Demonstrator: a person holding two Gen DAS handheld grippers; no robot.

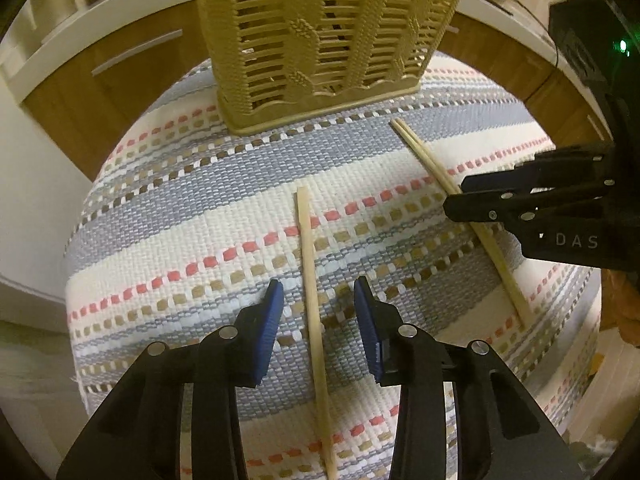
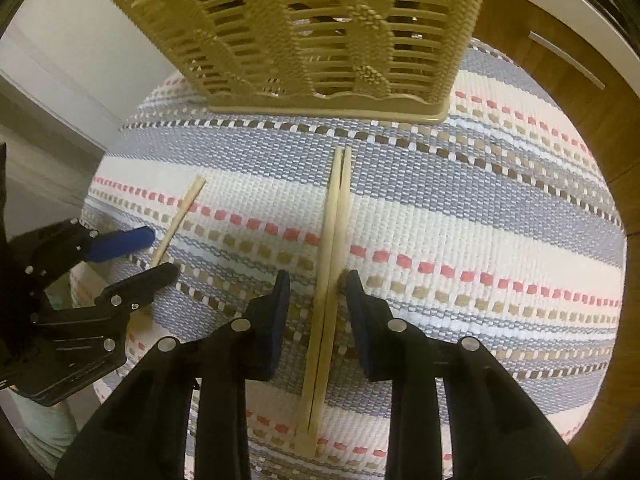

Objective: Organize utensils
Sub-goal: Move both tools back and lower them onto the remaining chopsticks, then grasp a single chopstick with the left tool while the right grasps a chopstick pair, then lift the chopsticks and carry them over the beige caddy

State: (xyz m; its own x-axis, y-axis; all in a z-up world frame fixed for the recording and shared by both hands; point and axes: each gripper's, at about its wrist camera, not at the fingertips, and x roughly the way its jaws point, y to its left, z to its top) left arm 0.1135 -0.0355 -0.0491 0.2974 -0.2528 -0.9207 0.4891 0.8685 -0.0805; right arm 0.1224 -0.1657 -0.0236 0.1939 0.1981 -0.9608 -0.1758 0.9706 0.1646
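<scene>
Single wooden chopstick (image 1: 310, 280) lying flat on the striped woven mat (image 1: 168, 216), running lengthwise between the blue-padded fingers (image 1: 270, 320) of the left gripper (image 1: 318, 292), jaws spread wide on either side of it and gripping nothing, pads clear of the wood. To the right, a pair of chopsticks (image 2: 334, 264) resting side by side and touching, likewise flat on the mat, flanked by the dark fingers (image 2: 280, 312) of the right gripper (image 2: 316, 284), jaws parted and not closed on the pair; right finger close beside the outer stick, contact impossible to judge. Far ends of all three sticks pointing toward a tan slotted plastic utensil basket (image 1: 320, 40) standing upright at the mat's far edge, near the pair's tips but apart from them. Contents of the basket too dark to make out. Beyond the mat, wooden cabinet fronts (image 1: 120, 64) with pale bar handles under a white countertop edge (image 1: 120, 4).
</scene>
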